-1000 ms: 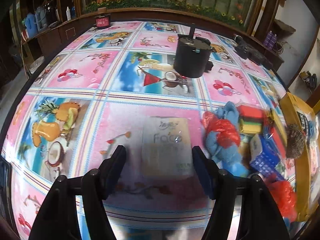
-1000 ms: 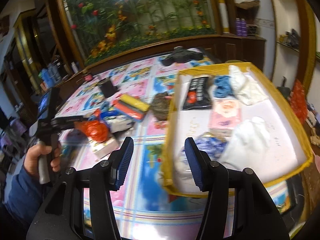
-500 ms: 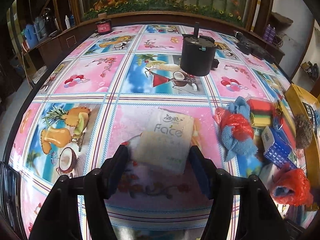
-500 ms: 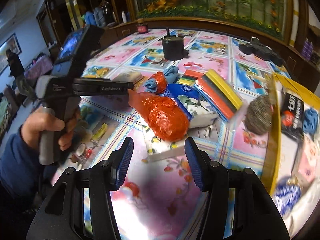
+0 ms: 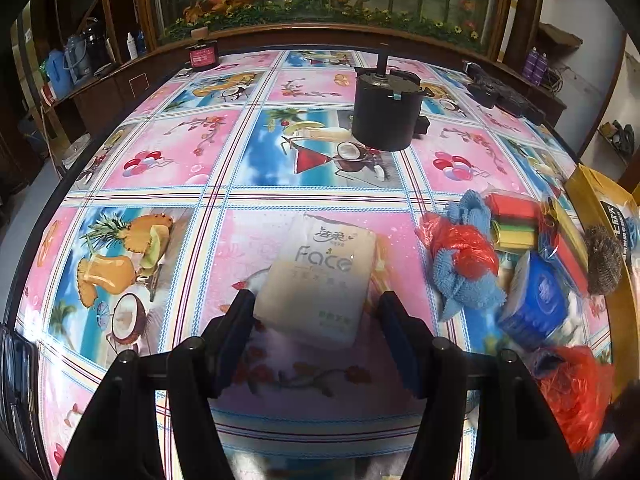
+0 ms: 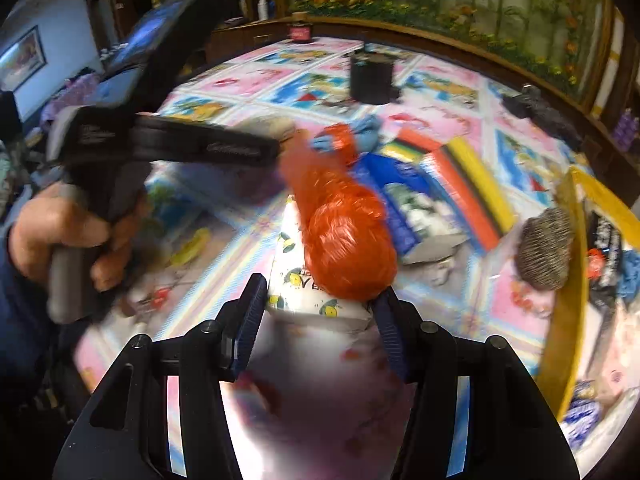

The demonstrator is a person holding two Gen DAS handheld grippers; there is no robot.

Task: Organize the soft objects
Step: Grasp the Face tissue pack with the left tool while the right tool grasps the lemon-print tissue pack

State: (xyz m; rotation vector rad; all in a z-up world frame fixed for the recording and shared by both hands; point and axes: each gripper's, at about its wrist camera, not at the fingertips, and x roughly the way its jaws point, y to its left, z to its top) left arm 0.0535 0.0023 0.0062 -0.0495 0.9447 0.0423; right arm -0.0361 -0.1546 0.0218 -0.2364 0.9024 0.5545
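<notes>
- The right gripper (image 6: 318, 312) has swung away from the yellow tray (image 6: 566, 280) and now sits over the pile of soft things. A second ago the tray filled its view.
- Its jaws are spread, the same as before. The lemon-print pack (image 6: 316, 300) lies between the tips, with the orange bag (image 6: 348, 248) on top of it. I cannot tell if the fingers touch the pack.
- The left gripper (image 5: 316, 308) has stayed in its place. Its jaws are spread too.
- The tissue pack (image 5: 320, 280) with "Face" on it lies between the left tips. It looks more tilted now than a second ago. Its near left corner is just beside the left finger. The right finger is apart from it.
- In the right view, a hand (image 6: 64, 236) holds the left gripper on the left side.
- Count in the left view: two red bags, one blue cloth (image 5: 466, 280), one blue pack (image 5: 534, 300), one metal scrubber (image 5: 604, 264), one black pot (image 5: 386, 114).
- The sponges (image 5: 514, 224) are in a striped stack, too bunched to count.
- The pile sits to the right on the tablecloth (image 5: 168, 160), next to the yellow tray.
</notes>
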